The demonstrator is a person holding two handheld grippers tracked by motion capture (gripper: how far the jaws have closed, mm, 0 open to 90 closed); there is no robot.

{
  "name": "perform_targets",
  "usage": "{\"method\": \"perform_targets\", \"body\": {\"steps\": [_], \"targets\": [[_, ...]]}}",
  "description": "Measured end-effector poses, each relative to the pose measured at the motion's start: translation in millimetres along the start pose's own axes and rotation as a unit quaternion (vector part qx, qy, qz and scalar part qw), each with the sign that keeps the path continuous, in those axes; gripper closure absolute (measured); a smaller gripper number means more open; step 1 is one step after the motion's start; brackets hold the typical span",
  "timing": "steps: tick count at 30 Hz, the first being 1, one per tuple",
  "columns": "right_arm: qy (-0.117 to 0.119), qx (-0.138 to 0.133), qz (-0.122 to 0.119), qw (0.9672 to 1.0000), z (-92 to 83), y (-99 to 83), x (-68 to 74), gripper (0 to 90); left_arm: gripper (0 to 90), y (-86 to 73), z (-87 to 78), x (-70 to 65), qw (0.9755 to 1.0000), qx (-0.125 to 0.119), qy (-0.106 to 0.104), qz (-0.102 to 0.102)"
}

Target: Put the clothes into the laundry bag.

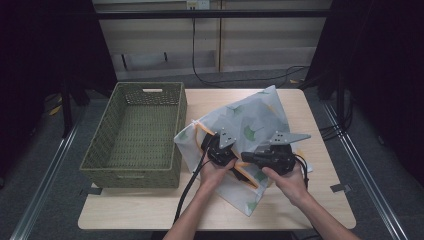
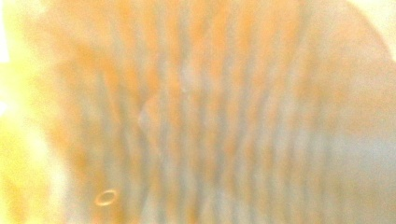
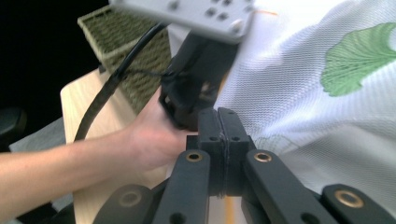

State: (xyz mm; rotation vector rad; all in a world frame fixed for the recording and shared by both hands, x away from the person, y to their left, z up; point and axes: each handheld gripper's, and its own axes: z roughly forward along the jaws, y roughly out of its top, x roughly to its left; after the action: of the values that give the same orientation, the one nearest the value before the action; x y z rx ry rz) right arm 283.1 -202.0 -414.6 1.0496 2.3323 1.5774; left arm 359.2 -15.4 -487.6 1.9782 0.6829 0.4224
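In the high view, a white mesh laundry bag [image 1: 250, 130] printed with green ginkgo leaves and edged in orange lies crumpled on the pale wooden table [image 1: 150, 207], just to the right of a rectangular olive-green woven basket [image 1: 135, 135]. The basket has slotted handle cut-outs in its short walls. Both hands rest on the near part of the bag. The left gripper [image 1: 220, 152], black with a grey 3-cornered plate on top, points down into the cloth near the bag's orange edge; its jaw tips are hidden there. The right gripper [image 1: 250, 157] lies level just right of it, pointing toward it, over the same part of the bag.

The left gripper view is a close blur of orange and pale grey, with a fine ribbed weave pattern like the bag's mesh pressed against the lens. I cannot tell from it whether the jaws are parted or closed.

In the right gripper view, the 2 black jaws are pressed flat together, with nothing visible between them. The bag's fine white netting [image 3: 299, 93], with 1 green leaf, spreads to their right. Beyond them are the left hand [image 3: 154, 135], the left gripper's black body and the basket's woven corner [image 3: 126, 42].
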Motion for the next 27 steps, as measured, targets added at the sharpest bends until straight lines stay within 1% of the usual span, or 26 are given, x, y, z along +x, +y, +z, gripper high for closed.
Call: {"method": "perform_targets", "body": {"steps": [2,3,4,6,7,8,9,11,12,13,15,16,17,18,20,21,22,23,24,25,26,27], "targets": [[0.007,0.010,0.001,0.9999,4.8,-4.0,-0.3,90.0,76.9,-6.5,4.1,1.8,1.0000,0.009,-0.003,-0.001],[0.009,0.013,0.003,0.9999,6.6,-5.4,-0.4,90.0,76.3,-8.8,5.2,3.0,0.9999,0.009,-0.009,-0.009],[0.010,0.017,0.000,0.9998,7.7,-6.3,-0.6,90.0,75.6,-10.9,5.3,4.5,0.9998,0.013,-0.012,-0.013],[0.011,0.024,0.003,0.9997,9.4,-9.1,-0.9,90.0,74.8,-12.5,7.0,4.0,0.9994,0.015,-0.019,-0.025],[0.013,0.027,0.002,0.9996,9.0,-9.9,-1.0,90.0,75.1,-12.0,7.4,2.1,0.9995,0.017,-0.017,-0.017],[0.010,0.028,0.001,0.9996,7.2,-10.7,-1.0,90.0,75.4,-11.5,8.6,-0.6,0.9995,0.017,-0.020,-0.018],[0.009,0.026,0.002,0.9996,4.0,-11.3,-1.3,90.0,75.5,-10.7,9.9,-2.6,0.9992,0.018,-0.025,-0.025],[0.004,0.021,0.003,0.9998,-6.1,-13.4,-3.8,90.0,75.5,-7.0,12.8,-12.8,0.9990,0.021,-0.030,-0.024],[0.001,0.017,0.009,0.9998,-11.9,-15.5,-5.9,90.0,75.0,-5.6,14.7,-16.8,0.9987,0.020,-0.037,-0.029],[-0.002,0.014,0.013,0.9998,-16.0,-17.6,-8.0,90.0,74.2,-5.6,14.7,-16.8,0.9987,0.020,-0.037,-0.029],[-0.007,0.013,0.016,0.9998,-21.1,-20.6,-10.6,90.0,72.8,-3.2,18.0,-28.7,0.9983,0.022,-0.049,-0.021],[-0.008,0.011,0.017,0.9997,-24.3,-22.6,-12.2,90.0,71.3,-2.6,19.8,-33.6,0.9979,0.021,-0.057,-0.022],[-0.008,0.010,0.019,0.9997,-27.0,-24.5,-13.6,90.0,68.8,-2.0,20.4,-37.4,0.9974,0.023,-0.066,-0.019],[-0.010,0.010,0.020,0.9997,-29.3,-26.0,-14.2,90.0,66.2,-1.8,21.5,-41.4,0.9963,0.025,-0.082,-0.008],[-0.010,0.007,0.022,0.9997,-33.2,-28.3,-15.2,90.0,59.6,-1.9,19.8,-45.4,0.9950,0.030,-0.095,0.007],[-0.010,0.005,0.024,0.9996,-34.7,-28.9,-15.5,90.0,54.0,-2.3,16.2,-44.9,0.9945,0.034,-0.099,0.004],[-0.009,0.005,0.025,0.9996,-35.1,-29.1,-16.0,90.0,49.2,-2.3,16.2,-44.9,0.9945,0.034,-0.099,0.004],[-0.009,0.005,0.025,0.9996,-35.1,-29.1,-16.0,90.0,43.7,-3.3,12.3,-44.1,0.9944,0.033,-0.100,0.004],[-0.008,0.004,0.024,0.9997,-34.0,-28.6,-15.9,90.0,39.1,-4.9,1.2,-41.3,0.9939,0.047,-0.100,0.005],[-0.008,0.006,0.022,0.9997,-32.9,-28.3,-15.4,90.0,35.2,-6.4,-4.1,-40.3,0.9940,0.045,-0.099,0.007],[-0.006,0.006,0.023,0.9997,-32.2,-28.0,-14.7,90.0,32.5,-8.3,-11.6,-39.5,0.9948,0.039,-0.094,0.008],[-0.006,0.006,0.022,0.9997,-31.3,-27.6,-13.8,90.0,31.5,-10.0,-19.2,-38.1,0.9952,0.040,-0.089,0.003]]}}
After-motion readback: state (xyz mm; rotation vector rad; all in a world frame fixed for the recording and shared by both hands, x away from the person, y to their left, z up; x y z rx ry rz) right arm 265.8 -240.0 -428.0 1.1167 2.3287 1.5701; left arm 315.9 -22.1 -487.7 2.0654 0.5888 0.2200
